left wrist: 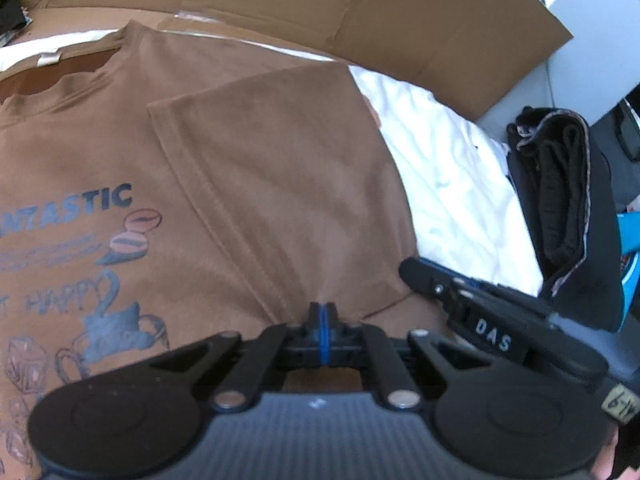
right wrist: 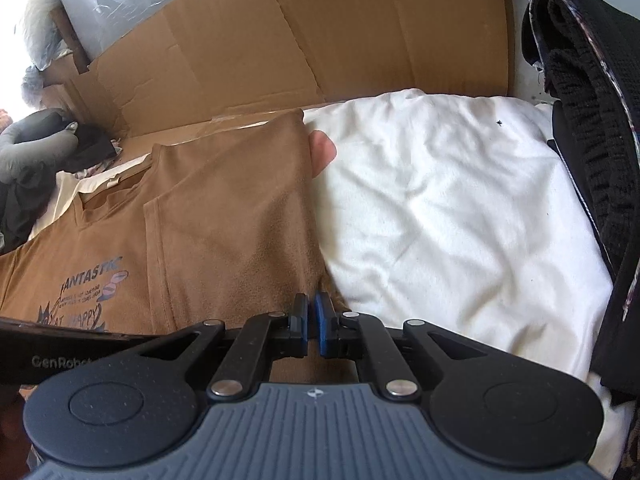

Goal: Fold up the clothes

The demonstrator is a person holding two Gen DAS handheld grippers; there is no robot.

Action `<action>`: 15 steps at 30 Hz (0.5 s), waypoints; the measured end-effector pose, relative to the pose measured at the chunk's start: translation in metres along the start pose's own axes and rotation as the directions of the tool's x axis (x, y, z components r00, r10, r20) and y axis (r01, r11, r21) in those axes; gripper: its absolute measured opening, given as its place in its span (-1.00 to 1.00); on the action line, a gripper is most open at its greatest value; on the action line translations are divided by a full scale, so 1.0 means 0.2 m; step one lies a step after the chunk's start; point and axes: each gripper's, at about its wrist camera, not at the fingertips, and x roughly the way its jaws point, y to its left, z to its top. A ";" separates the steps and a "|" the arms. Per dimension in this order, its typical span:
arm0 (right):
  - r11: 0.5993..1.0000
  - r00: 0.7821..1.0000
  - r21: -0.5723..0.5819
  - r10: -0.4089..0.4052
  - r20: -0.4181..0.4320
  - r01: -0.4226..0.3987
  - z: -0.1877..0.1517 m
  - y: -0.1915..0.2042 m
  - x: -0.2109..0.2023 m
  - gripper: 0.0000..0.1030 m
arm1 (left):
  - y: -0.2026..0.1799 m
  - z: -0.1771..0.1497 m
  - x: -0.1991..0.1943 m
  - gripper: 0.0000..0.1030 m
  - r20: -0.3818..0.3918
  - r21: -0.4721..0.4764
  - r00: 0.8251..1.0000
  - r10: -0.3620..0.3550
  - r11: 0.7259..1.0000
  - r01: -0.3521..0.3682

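A brown T-shirt (left wrist: 260, 184) with a "FANTASTIC" coffee print lies flat on a white sheet (right wrist: 440, 200), its right side and sleeve (right wrist: 224, 220) folded over the chest. My left gripper (left wrist: 322, 310) is shut on the folded layer's near edge, where the fabric puckers toward the tips. In the left wrist view, my right gripper (left wrist: 414, 274) sits just to the right, at the shirt's fold edge. Its own camera shows the right gripper (right wrist: 311, 300) nearly closed, with brown cloth pinched between the pads. A small pinkish rounded shape (right wrist: 322, 152) peeks out beside the shirt's far edge.
Flattened cardboard (right wrist: 320, 32) stands along the back of the bed. A pile of dark folded clothing (right wrist: 592, 120) lies at the right edge of the sheet. A grey cushion (right wrist: 32, 148) and loose items sit at the far left.
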 end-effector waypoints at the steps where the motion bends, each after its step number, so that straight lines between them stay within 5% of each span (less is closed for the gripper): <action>1: 1.000 1.000 0.002 0.001 0.001 -0.001 0.00 0.00 0.00 -0.81 | 0.00 0.00 0.00 -0.96 0.001 0.001 1.000 0.001 1.000 -0.001; 7: 1.000 1.000 -0.004 0.012 -0.006 -0.012 0.01 -0.02 -0.02 -0.80 | 0.00 0.00 -0.06 -0.95 0.037 0.049 0.999 0.035 0.998 -0.037; 9: 1.000 1.000 0.008 0.018 -0.010 -0.018 0.01 -0.03 -0.04 -0.78 | 0.01 0.00 -0.09 -0.65 0.054 0.061 0.997 0.047 0.997 -0.051; 13: 1.000 1.000 -0.011 0.027 0.014 -0.027 -0.02 -0.03 -0.11 -0.33 | 0.04 0.04 -0.13 -0.26 0.072 0.058 0.996 0.045 0.997 -0.049; 15: 0.999 0.999 -0.011 0.031 0.013 -0.031 -0.02 -0.03 -0.13 -0.28 | 0.04 0.07 -0.14 0.02 0.072 0.058 0.996 0.047 0.997 -0.051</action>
